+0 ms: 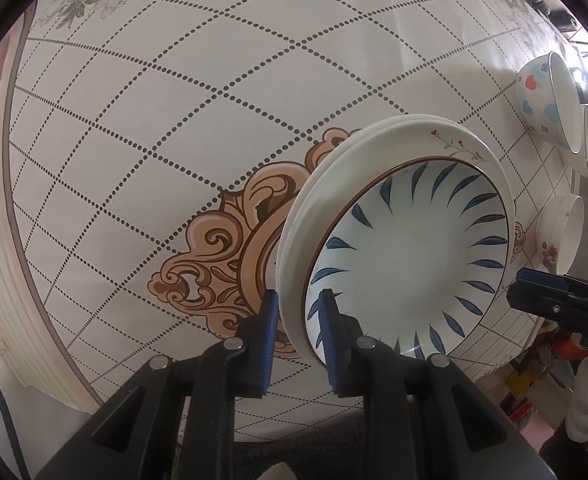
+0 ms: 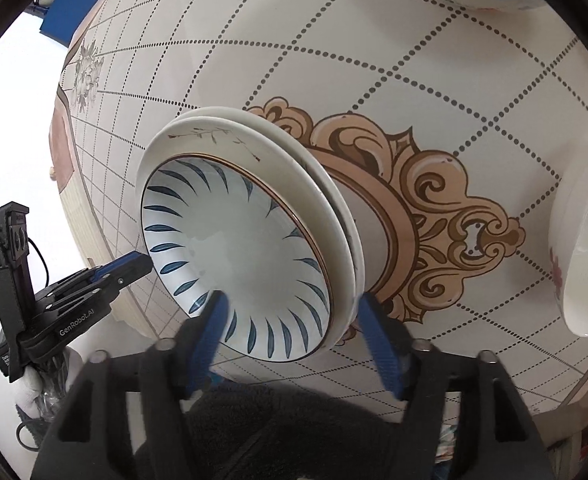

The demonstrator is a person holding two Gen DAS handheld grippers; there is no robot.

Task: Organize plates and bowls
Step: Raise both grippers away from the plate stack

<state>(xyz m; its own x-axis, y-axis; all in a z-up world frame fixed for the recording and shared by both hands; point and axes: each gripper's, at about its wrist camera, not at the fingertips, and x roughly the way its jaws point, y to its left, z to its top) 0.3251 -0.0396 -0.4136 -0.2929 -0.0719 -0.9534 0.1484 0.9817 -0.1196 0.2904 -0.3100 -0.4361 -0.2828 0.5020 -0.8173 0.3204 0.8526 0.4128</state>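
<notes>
Round table under a cream dotted-lattice cloth with a tan scroll medallion; at its centre, a blue-leaf plate tops two stacked white plates. Left view alone shows three bowls at the far edge. Left gripper pinches the stack's rim; right gripper stands released, astride the rim.

Top plate: white w/ blue leaf strokes round inside, thin brown rim. Plate under it: cream, small floral sprig. Desk: cream cloth, grey dotted diamond grid, tan scroll medallion at centre. Bowl nr desk edge: white, red and blue hearts.
</notes>
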